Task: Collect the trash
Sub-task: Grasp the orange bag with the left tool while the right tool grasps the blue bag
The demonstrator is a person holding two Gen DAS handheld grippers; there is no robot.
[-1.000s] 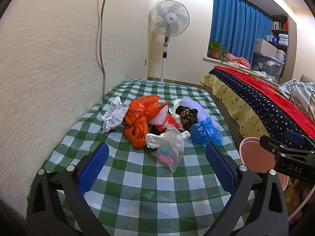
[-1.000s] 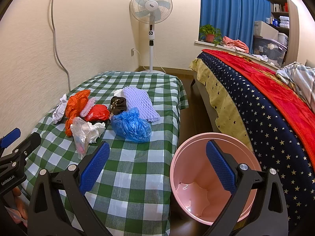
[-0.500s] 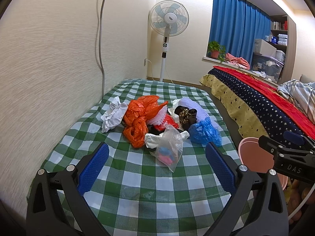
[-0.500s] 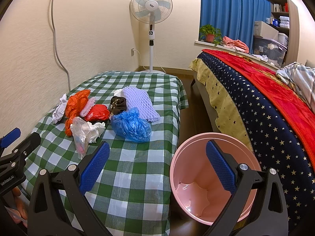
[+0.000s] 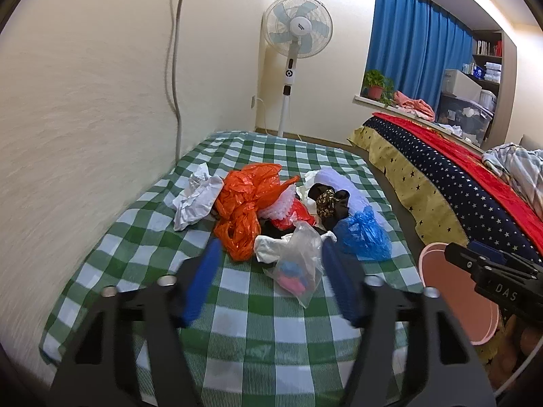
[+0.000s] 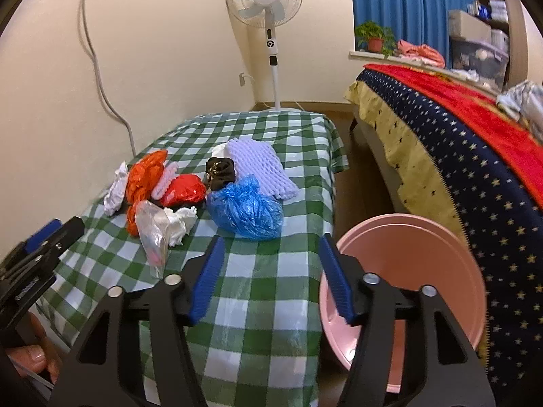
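Observation:
A pile of trash lies on the green checked tablecloth: crumpled white paper, an orange bag, a red bag, a black and gold wrapper, white foam netting, a blue bag and a clear bag. My left gripper hovers short of the clear bag, its jaws closing, and its pads touch nothing. My right gripper hangs over the table's right edge just short of the blue bag, its jaws also closing on nothing. A pink bin stands below it to the right.
The table stands against a cream wall with a cable running down it. A standing fan is behind the table. A bed with a starry blanket runs along the right, with a narrow strip of floor between it and the table.
The jaws of both grippers have narrowed from wide open to about half. The right view has tipped slightly. The trash has not moved.

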